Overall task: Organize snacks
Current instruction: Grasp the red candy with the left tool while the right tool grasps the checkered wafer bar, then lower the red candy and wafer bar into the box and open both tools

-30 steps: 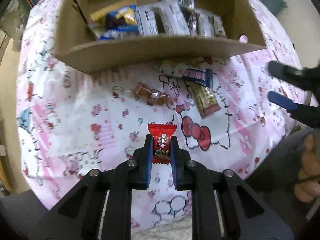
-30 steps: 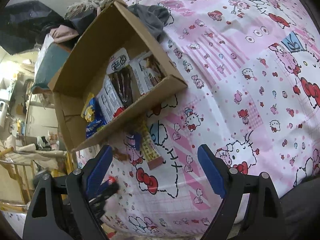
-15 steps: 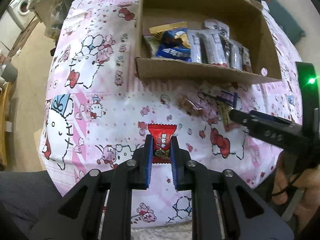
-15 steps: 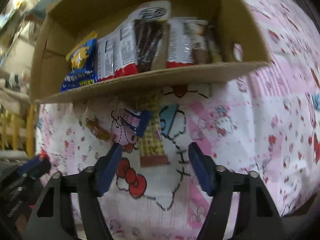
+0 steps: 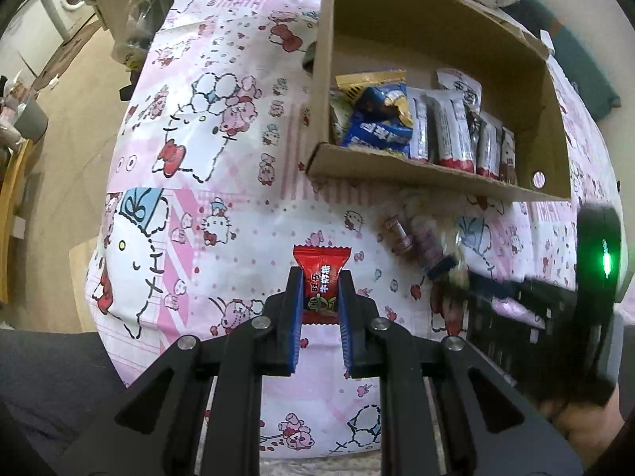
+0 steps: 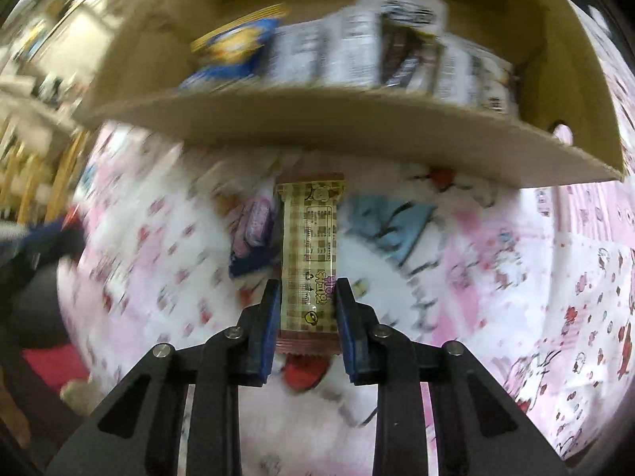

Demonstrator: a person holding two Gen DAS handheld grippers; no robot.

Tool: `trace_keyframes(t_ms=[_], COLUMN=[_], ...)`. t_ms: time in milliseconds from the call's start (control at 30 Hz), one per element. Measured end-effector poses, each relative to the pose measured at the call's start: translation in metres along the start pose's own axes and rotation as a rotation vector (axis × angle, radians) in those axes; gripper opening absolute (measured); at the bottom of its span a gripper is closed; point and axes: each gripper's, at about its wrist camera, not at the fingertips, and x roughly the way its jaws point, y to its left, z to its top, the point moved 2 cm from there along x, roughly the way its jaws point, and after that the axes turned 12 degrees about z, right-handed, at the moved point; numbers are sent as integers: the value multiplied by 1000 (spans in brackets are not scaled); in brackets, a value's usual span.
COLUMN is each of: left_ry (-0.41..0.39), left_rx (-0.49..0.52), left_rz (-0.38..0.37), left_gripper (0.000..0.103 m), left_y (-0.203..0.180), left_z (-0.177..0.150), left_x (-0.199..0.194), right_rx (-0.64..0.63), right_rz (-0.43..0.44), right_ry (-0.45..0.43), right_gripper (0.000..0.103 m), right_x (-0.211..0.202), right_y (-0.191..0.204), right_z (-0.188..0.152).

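Left claw (image 5: 320, 297) grips the red candy (image 5: 321, 277); right claw (image 6: 305, 309) has just been closing onto the checked bar (image 6: 310, 246); box (image 5: 436, 170) part-filled, 2 more wait outside.

Both cams sit behind their own fingers, looking steeply down at the pink cartoon bedsheet (image 5: 206, 182). Left view hangs back a bit; right view is closer in and blurry. Both catch the cardboard box (image 5: 428, 174) (image 6: 357, 127) up top.
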Motion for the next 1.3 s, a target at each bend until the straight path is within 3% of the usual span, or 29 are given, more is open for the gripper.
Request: trace_keyframes(t_ms=[133,200,433,667,900,1100,1300], left_ry=[1,1,-13,-55,-208,-281,-299], left_rx=[-26,-34,-29,10,1,-4,30], left_rz=[-1,2,3,15,17,18,11], left_gripper=[13,13,13,13,13,13,13], left_y=[8,10,10,3,7,6,-10], left_z=[0,0,0,-3,10,29,62], left_x=[-2,-2,-5,-15,-58,-83,-88], right_rx=[-79,-48,34,76,105,128,146], right_rz=[21,59,115,139,185,190,222], right_ry=[36,25,-94,-233,-423,-591,-646], right_gripper=[28,28,28,28,28,28,28], right_x=[-9,-18,-60,-94,-132,-170,-183], right_y=[25,25,20,13,8,-5,-26], right_z=[-24,-31,-47,-36,-28,-5,25])
